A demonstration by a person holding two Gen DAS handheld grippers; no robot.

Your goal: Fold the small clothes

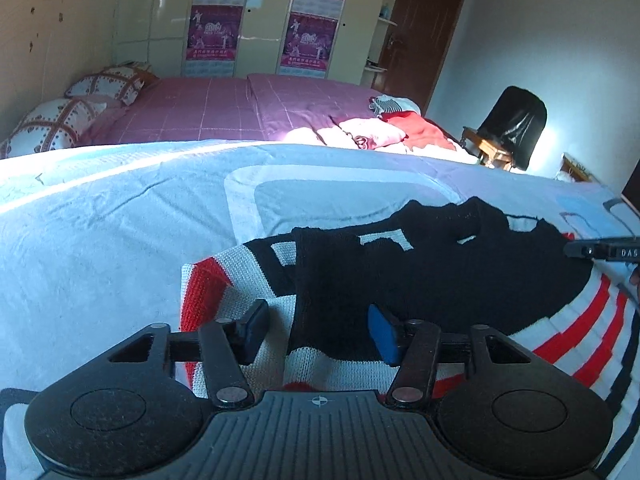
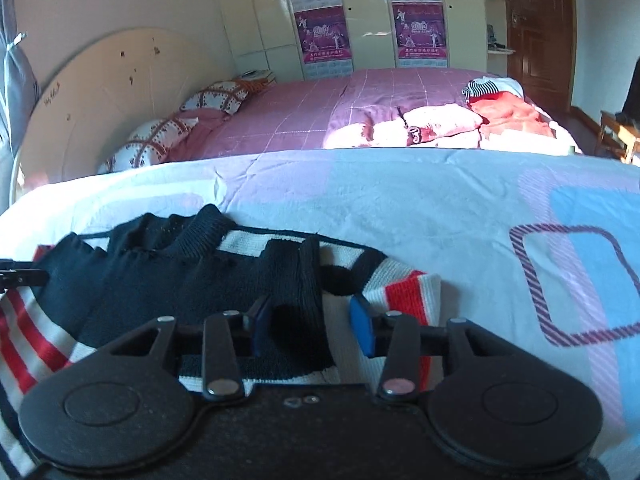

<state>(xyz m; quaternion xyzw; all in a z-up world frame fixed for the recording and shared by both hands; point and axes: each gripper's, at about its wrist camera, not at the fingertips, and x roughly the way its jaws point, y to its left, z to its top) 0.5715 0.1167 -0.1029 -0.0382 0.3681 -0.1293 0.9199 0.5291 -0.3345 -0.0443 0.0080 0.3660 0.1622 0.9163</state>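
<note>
Knitwear lay just ahead of both tongs: a small black, white and red striped knitted sweater (image 1: 420,280) spread flat on the pale blue patterned bedsheet (image 1: 100,240); its sleeves were folded across the black body. The left gripper (image 1: 318,330) stood open, one folded sleeve's cuff between its spread fingers, nothing pinched; the right gripper (image 2: 310,326) was likewise open astride the other sleeve's cuff. To fold well, judging from this, each should close on the hem layers near its own side together, lift evenly and carry them forward toward the black ribbed collar (image 2: 192,228), keeping the sleeves tucked.
</note>
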